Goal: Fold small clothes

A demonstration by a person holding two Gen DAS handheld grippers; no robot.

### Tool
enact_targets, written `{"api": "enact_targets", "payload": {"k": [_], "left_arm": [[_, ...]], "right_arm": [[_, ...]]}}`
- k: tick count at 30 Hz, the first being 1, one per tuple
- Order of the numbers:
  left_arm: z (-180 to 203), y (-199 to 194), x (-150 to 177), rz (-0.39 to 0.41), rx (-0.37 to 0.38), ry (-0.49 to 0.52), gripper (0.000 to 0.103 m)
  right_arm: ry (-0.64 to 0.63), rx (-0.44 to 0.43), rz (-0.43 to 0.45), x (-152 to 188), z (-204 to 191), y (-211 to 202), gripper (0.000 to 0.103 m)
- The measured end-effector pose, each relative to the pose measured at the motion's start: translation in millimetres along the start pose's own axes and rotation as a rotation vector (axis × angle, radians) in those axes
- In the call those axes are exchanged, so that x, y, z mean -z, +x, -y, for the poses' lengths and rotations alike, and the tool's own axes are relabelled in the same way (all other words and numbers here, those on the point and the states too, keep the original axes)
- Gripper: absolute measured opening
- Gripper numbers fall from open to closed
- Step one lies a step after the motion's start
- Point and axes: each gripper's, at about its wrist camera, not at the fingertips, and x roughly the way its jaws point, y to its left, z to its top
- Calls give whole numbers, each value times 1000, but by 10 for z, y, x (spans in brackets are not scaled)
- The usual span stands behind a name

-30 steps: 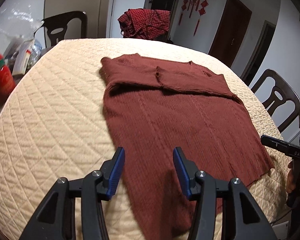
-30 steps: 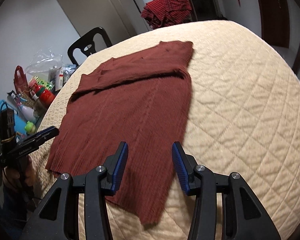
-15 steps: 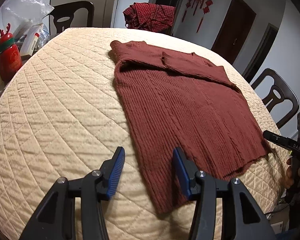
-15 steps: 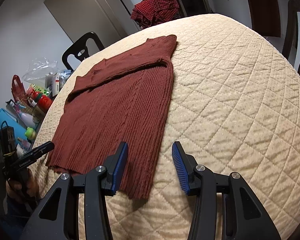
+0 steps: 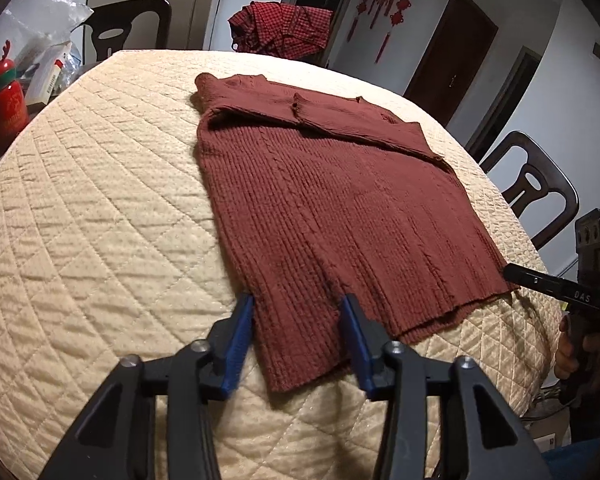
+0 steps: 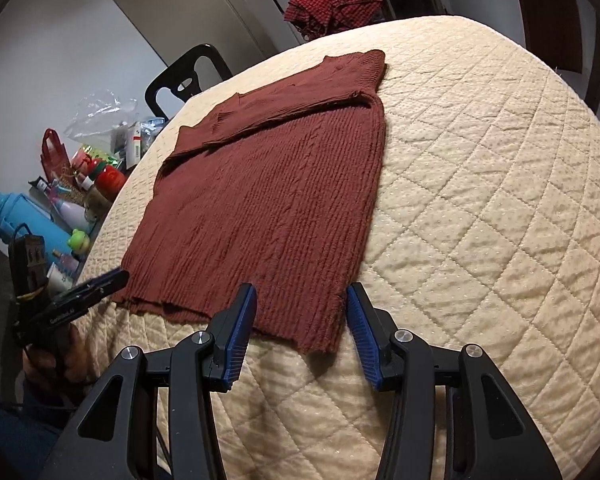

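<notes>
A dark red ribbed knit sweater (image 5: 332, 200) lies flat on the quilted cream table cover (image 5: 100, 220), its sleeves folded across the far end. My left gripper (image 5: 298, 320) is open, its blue pads on either side of the sweater's near left hem corner. In the right wrist view the sweater (image 6: 268, 208) lies the same way, and my right gripper (image 6: 300, 312) is open, its pads on either side of the near right hem corner. Each gripper shows in the other's view, at the hem's far corner: the right one (image 5: 540, 284) and the left one (image 6: 96, 288).
A red checked garment (image 5: 284, 28) hangs over a chair beyond the table. Dark chairs stand at the far left (image 5: 128, 28) and the right (image 5: 536, 192). Bottles, bags and a red tin (image 6: 80, 184) crowd a surface beside the table's left edge.
Both grippers have pulled back toward the near hem and dropped lower; each now has a hem corner between its open pads. The sweater has not moved.
</notes>
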Motion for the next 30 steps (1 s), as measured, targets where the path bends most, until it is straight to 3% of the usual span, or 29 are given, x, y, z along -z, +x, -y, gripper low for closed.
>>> {"api": "enact_targets", "payload": {"k": [7, 12, 17, 22, 27, 28, 29, 30], "left_arm": [[-87, -34, 25, -2, 21, -41, 32], [-184, -64, 53, -21, 83, -116, 32], [-316, -57, 55, -49, 164, -227, 32], [-355, -86, 129, -68, 210, -283, 32], [-300, -12, 49, -57, 219, -273, 32], [-286, -1, 32, -50, 217, -269, 27], [-272, 19, 19, -49, 212, -260, 11], [-265, 51, 15, -59, 215, -253, 9]], "right_arm": [[68, -76, -10, 6, 46, 33, 44], [104, -91, -12, 36, 105, 25, 28], [117, -110, -10, -2, 100, 69, 19], [109, -119, -26, 40, 85, 75, 16], [113, -125, -12, 15, 92, 126, 11], [110, -122, -8, 6, 88, 134, 10], [107, -124, -2, -2, 86, 142, 9], [107, -126, 0, -5, 88, 139, 9]]}}
